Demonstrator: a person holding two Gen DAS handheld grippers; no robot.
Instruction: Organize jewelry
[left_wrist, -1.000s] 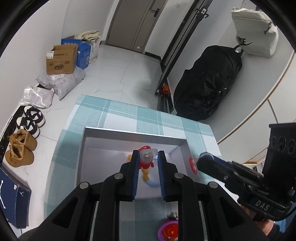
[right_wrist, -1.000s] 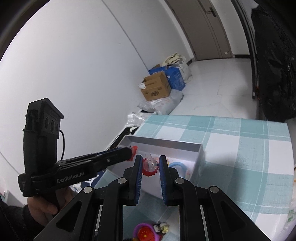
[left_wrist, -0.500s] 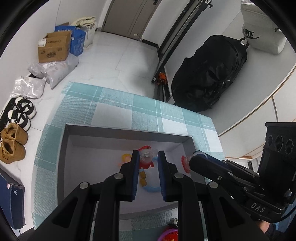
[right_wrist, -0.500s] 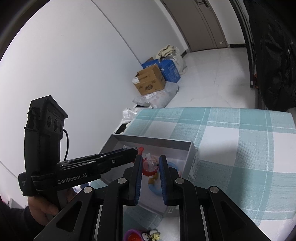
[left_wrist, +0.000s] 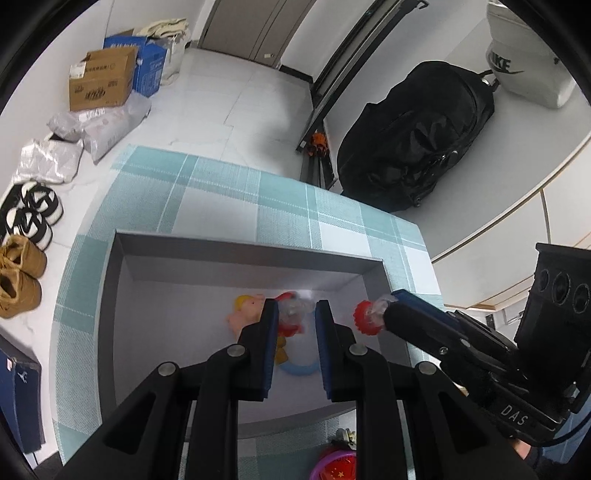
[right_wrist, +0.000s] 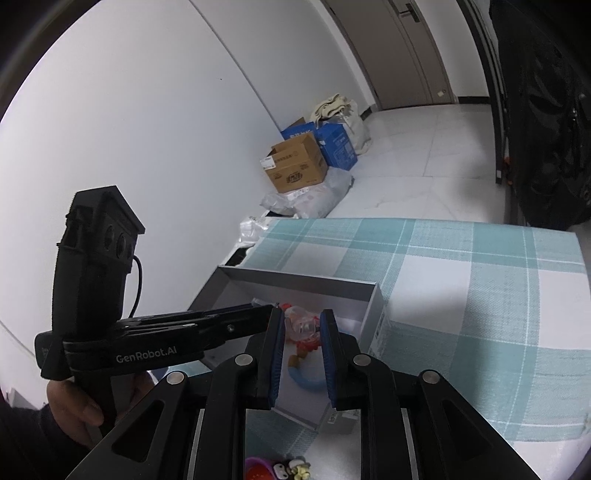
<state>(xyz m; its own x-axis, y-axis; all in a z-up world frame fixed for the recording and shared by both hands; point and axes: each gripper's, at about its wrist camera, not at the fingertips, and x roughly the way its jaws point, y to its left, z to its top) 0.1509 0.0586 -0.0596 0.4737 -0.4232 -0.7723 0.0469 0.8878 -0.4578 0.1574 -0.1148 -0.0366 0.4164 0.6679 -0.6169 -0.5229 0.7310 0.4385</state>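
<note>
A grey open box (left_wrist: 240, 254) sits on the teal checked cloth. Inside lie a yellow-haired figure (left_wrist: 245, 314) and a light blue ring (left_wrist: 299, 369). My left gripper (left_wrist: 297, 314) is shut on a red and clear trinket (left_wrist: 291, 317) and holds it above the box. My right gripper (right_wrist: 302, 325) is shut on a like red and clear trinket (right_wrist: 304, 326) over the box's right part; it shows in the left wrist view (left_wrist: 384, 314) with the red trinket (left_wrist: 364, 321) at its tip. The box (right_wrist: 295, 282) also shows in the right wrist view.
A purple ring with a red centre (left_wrist: 334, 467) and a small penguin charm (right_wrist: 293, 470) lie on the cloth near the box's front. Cardboard boxes (left_wrist: 101, 85), shoes (left_wrist: 22, 273) and a black bag (left_wrist: 413, 144) stand on the floor beyond the table.
Both grippers have moved forward and lower over the box, each still holding its trinket. The box fills more of both views.
</note>
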